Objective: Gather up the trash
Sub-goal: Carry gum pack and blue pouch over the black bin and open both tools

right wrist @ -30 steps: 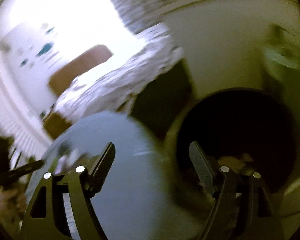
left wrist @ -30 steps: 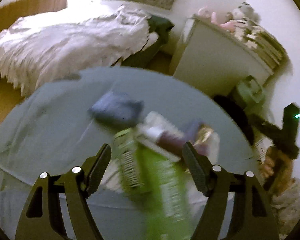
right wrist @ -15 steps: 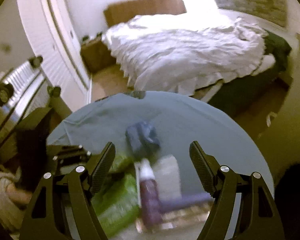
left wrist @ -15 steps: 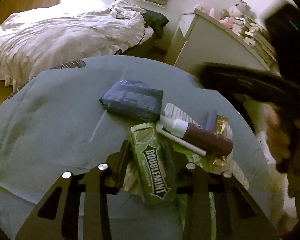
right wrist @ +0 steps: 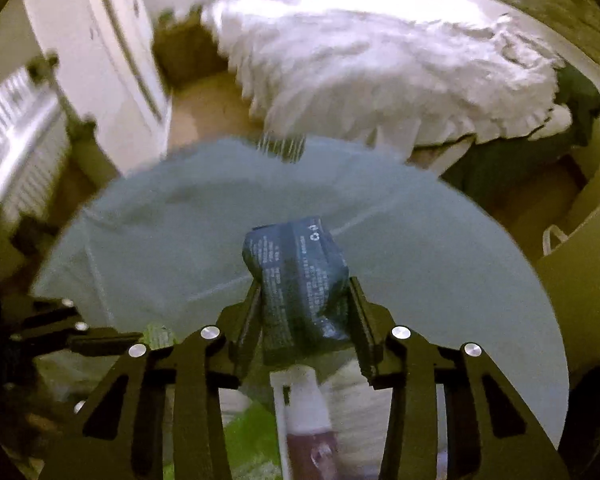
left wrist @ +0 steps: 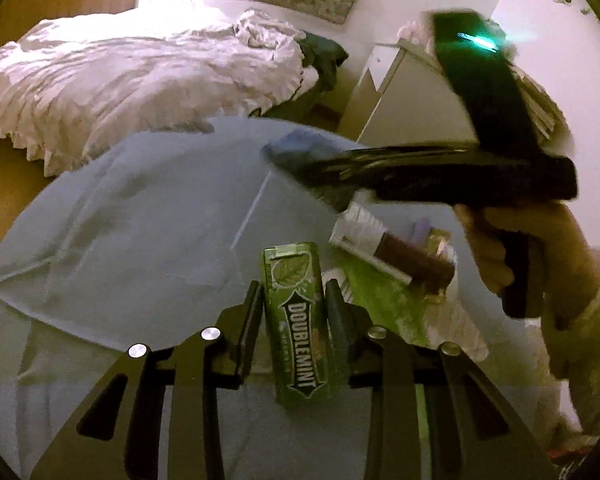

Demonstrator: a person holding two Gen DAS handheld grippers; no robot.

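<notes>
- The left gripper (left wrist: 294, 300) has its jaws closing on a green Doublemint gum pack (left wrist: 298, 324); the black pads sit against both long sides of the pack, which lies lengthwise between them.
- The gum pack is a flat green carton with a mint-leaf picture at its far end and white lettering on a dark banner down its length; it is at the near middle of the round table (left wrist: 140, 208), which wears a pale blue cloth.
- The right gripper (right wrist: 302, 300) has its jaws closing around a dark blue packet (right wrist: 296, 276), and the pads touch its two sides.
- The packet is soft and crumpled, with small pale print and a recycling mark on it, and it lies farther out on the table.
- Right of the gum pack lie a brown bottle (left wrist: 412, 260) with a white cap and a green wrapper (left wrist: 380, 300).
</notes>
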